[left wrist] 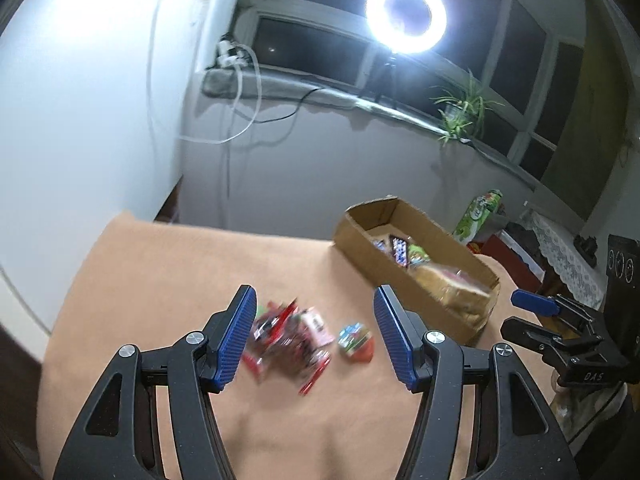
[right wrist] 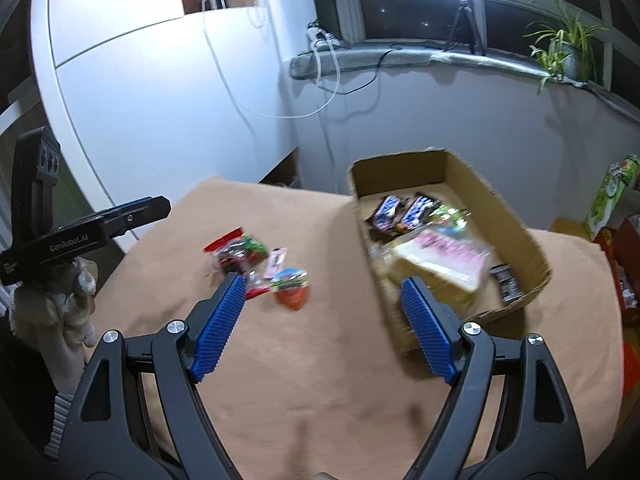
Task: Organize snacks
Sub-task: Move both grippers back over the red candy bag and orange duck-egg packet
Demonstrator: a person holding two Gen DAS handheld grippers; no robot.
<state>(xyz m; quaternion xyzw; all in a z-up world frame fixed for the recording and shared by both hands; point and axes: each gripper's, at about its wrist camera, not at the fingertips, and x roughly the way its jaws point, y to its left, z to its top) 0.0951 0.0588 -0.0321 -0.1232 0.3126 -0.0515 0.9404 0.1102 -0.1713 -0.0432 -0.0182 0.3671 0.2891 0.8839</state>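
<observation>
The left gripper (left wrist: pixel 314 332) hovers with jaws apart and empty over a small heap of snack packets (left wrist: pixel 290 340) on the tan table (left wrist: pixel 160 264); blur hides how many. The right gripper (right wrist: pixel 322 316), also wide and empty, hangs beside the part-filled cardboard box (right wrist: pixel 532 248). Next: descend, pinch one packet, carry it boxward.

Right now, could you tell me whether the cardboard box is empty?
Not empty: the cardboard box already holds several snack packets, seen through its open top.
</observation>
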